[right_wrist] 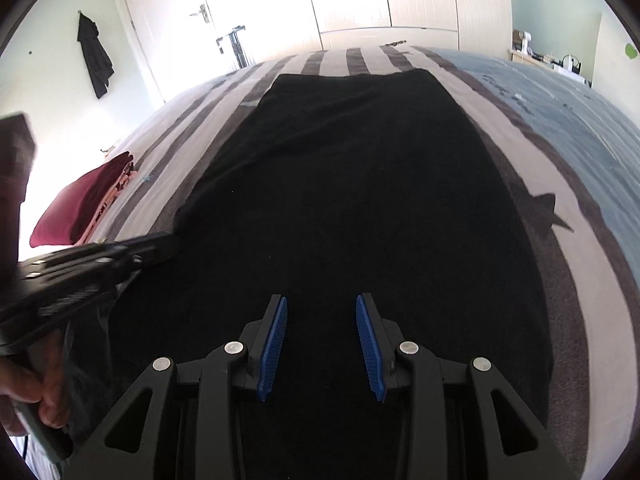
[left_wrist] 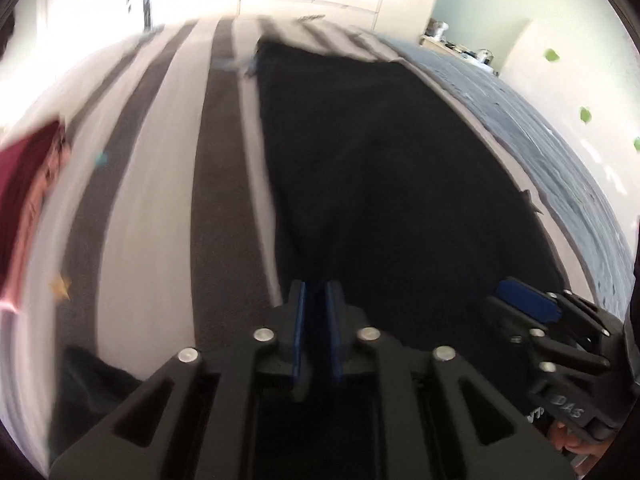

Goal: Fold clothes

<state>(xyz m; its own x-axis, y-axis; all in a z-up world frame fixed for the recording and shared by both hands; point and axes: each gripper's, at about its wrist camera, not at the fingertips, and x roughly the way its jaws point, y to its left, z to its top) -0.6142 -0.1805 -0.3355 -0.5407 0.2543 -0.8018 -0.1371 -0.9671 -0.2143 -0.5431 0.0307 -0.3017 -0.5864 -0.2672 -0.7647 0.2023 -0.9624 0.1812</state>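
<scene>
A: Right, notes. The black, matte, soft-looking garment (right_wrist: pixel 352 184) lies spread flat as a long panel down the striped grey-and-cream bedspread (right_wrist: pixel 600 320), its far edge squared off near the foot of the bed. Fabric looks dense and fleecy; no seams or sleeves readable against that black.

B: Grippers?

A: The right gripper (right_wrist: pixel 322 340), black frame with ribbed blue pads, hangs over the near end of the cloth, jaws parted at a middling width with nothing between them. The left gripper (left_wrist: pixel 318 320) has its pads drawn almost together, only a thin gap. Whether a pinch of cloth sits in that gap I cannot tell; it is dark on dark, and the left view is smeared.

B: Risks?

A: My guess is a one-sided lift. If one gripper takes hold of its corner and the other does not, the fold goes skewed. Black cloth hides its own edge, so a pad may take two layers, or the bedspread underneath. The bedspread looks smooth, so the panel could slide and bunch when dragged.

B: Anything nearby?

A: A folded maroon-and-pink stack (right_wrist: pixel 86 200) sits at the bed's left edge, well apart. A dark star print (right_wrist: pixel 550 210) lies just beside the garment's right edge.
</scene>
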